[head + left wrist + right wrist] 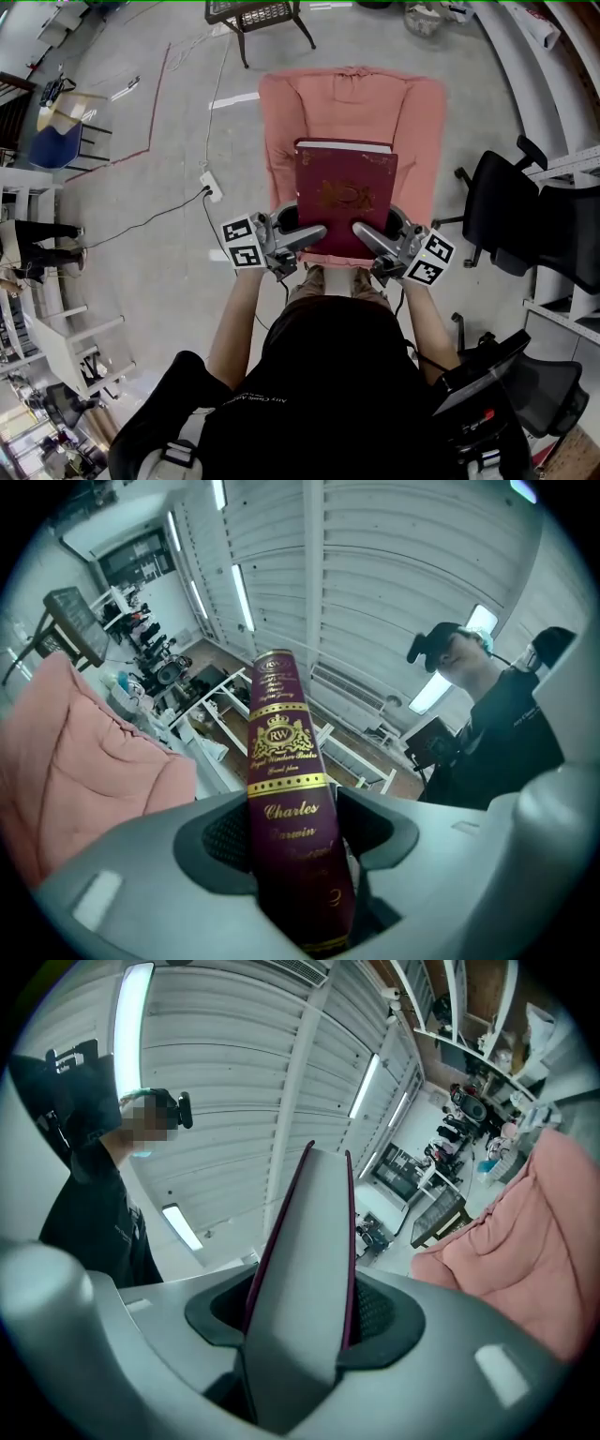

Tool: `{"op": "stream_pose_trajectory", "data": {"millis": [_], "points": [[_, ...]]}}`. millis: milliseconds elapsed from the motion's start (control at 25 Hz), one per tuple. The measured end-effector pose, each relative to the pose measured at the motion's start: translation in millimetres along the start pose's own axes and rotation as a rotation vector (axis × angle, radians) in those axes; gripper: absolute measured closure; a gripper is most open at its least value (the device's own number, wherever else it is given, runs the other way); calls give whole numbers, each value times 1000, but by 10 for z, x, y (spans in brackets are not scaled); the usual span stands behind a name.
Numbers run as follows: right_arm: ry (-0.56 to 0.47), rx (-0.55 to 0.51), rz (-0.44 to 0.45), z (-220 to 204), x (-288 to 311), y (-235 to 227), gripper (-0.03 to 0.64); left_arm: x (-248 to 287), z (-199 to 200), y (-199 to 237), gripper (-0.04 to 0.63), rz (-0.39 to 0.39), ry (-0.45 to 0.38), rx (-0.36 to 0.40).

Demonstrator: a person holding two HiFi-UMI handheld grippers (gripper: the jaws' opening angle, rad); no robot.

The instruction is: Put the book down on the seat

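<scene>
Clamped with the left gripper (309, 234) on the near left corner of the dark red book (345, 195), at the spine side. Along those jaws, gold-lettered spine (289, 789) wedged between the two dark pads (217, 841), running up and away from them, with pink cloth (75, 761) off to their left. Clamped likewise with the right gripper (367, 234) on the near right corner, at the open side: pale page edge (300, 1279) filling the gap, a pad (380, 1312) tight against each red cover. Both grippers side by side and near each other, tips pointing away from the body, marker cubes (242, 243) outermost. Book stretched out ahead of both sets of jaws, front cover up, over the pink-draped seat (281, 131) spread ahead of and beneath the tips. Not clear whether resting on the cushion or held just above it. Right of the right gripper, well apart, a black office chair (506, 211) on the grey floor (150, 216).
</scene>
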State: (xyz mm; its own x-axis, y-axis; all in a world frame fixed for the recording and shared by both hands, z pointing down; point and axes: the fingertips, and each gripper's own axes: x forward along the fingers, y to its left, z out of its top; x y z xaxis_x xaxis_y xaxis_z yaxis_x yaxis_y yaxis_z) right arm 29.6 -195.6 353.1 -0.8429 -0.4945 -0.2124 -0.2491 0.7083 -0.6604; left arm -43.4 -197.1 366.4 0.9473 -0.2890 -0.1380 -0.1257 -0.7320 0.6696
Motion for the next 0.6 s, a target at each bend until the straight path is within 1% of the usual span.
{"op": "stream_pose_trajectory", "data": {"millis": [120,200,240,320,400,440,520,600], "points": [[33,9,-63,-70,-30,-159,342,37,-83,146,356,62,9,-35],[66,-16,-123,-120,-42,-279,334,35,-158,283,346,126,24,-54],[83,-42,-155,-142,-45,-328,327,19,-195,360,338,163,30,-52],[117,-97,-218,-199,-40,-405,327,-39,-244,504,306,248,39,-24],[127,-106,-259,-250,-44,-465,325,-85,-256,575,293,305,40,7],[119,-91,-264,-255,-59,-480,327,-89,-249,578,290,310,33,12],[109,-55,-271,-248,-98,-516,325,-79,-228,567,309,303,18,10],[130,-40,-303,-275,-113,-585,318,-74,-230,596,313,315,25,13]]}}
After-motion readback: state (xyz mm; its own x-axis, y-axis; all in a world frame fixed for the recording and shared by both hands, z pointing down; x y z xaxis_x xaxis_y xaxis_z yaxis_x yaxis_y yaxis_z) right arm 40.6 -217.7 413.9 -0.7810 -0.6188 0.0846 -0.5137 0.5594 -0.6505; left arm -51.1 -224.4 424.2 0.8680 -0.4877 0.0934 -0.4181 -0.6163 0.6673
